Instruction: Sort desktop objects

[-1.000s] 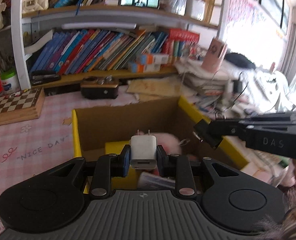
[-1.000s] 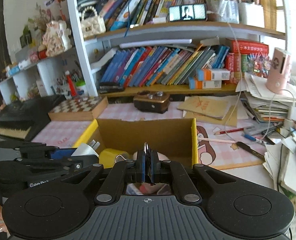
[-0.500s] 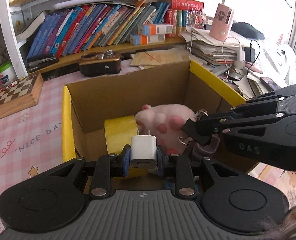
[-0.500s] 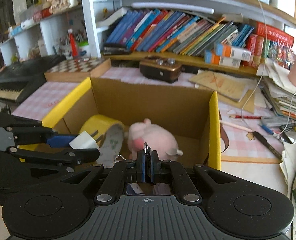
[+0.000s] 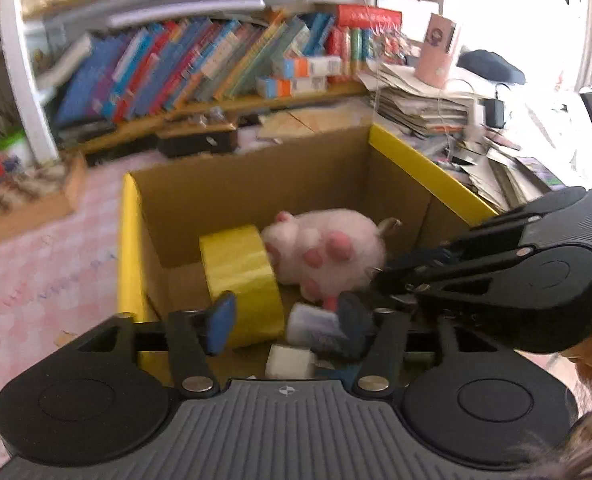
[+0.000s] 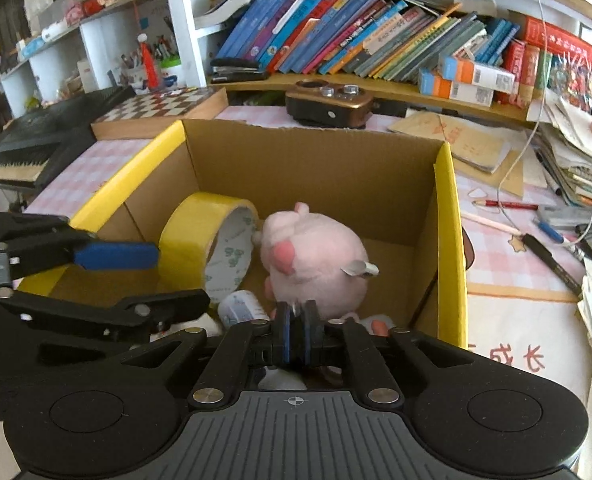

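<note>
A cardboard box (image 5: 256,184) with yellow flaps (image 6: 450,248) holds a yellow tape roll (image 5: 240,276), a pink plush pig (image 5: 328,248) and a small white bottle (image 6: 242,308). My left gripper (image 5: 284,322) is open over the box; the white charger (image 5: 290,362) lies loose below it on the box floor. My right gripper (image 6: 296,334) is shut on a small metal ring, barely visible, just above the box's near side. The left gripper also shows in the right wrist view (image 6: 116,256), and the right gripper shows in the left wrist view (image 5: 380,280).
A chessboard (image 6: 160,106), a brown radio (image 6: 328,100) and a bookshelf stand behind the box. Pens, pencils (image 6: 504,204) and paper stacks (image 5: 424,108) lie to the right on the pink checked tablecloth. A black keyboard (image 6: 28,144) sits at the left.
My left gripper has opened and dropped the white charger into the box. Both grippers have moved lower over the box. The right gripper stays shut.
</note>
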